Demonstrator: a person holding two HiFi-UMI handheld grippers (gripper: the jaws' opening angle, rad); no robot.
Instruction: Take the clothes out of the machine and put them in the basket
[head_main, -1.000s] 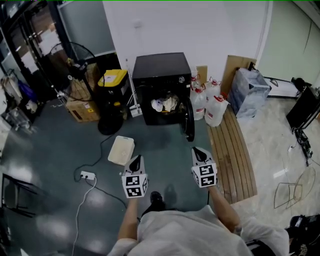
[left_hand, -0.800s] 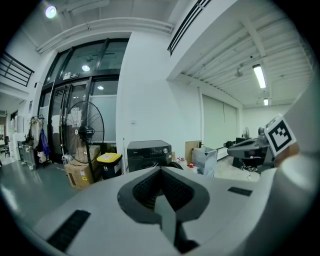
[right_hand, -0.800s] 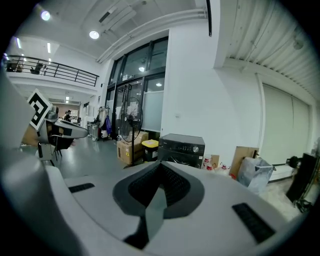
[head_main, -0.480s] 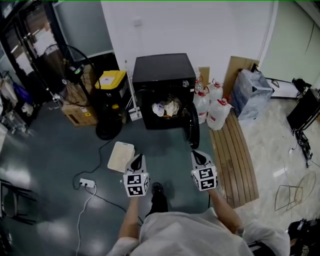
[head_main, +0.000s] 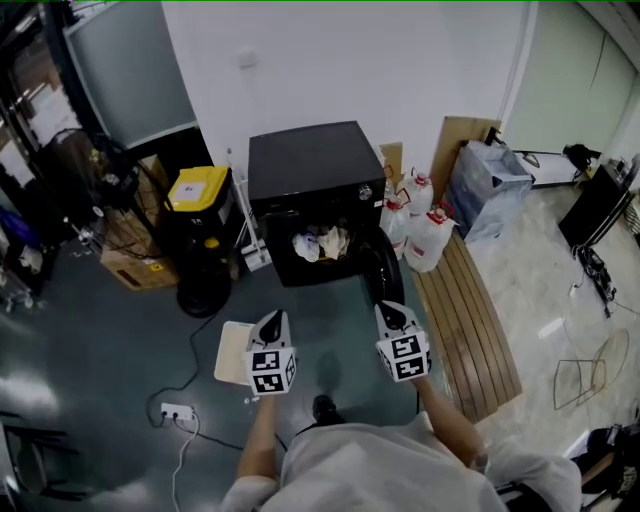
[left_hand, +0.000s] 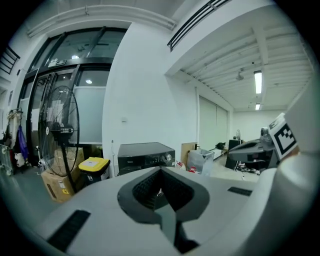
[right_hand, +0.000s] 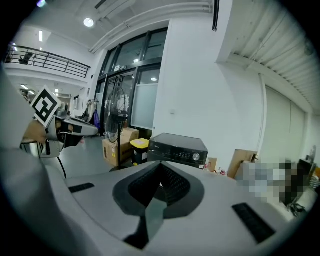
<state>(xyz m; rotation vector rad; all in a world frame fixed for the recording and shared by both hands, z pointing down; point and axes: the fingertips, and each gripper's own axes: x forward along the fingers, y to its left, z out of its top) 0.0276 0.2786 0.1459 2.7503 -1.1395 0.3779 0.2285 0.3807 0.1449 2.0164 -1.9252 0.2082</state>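
Evidently only starting: clothes (head_main: 320, 243) are lying in the open machine (head_main: 303, 172) while left gripper (head_main: 271, 322) and right gripper (head_main: 391, 312) are hovering by the basket (head_main: 231, 352), jaws together, empty

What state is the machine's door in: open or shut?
Open: the door stands swung out beside the machine, and clothes show inside its opening.
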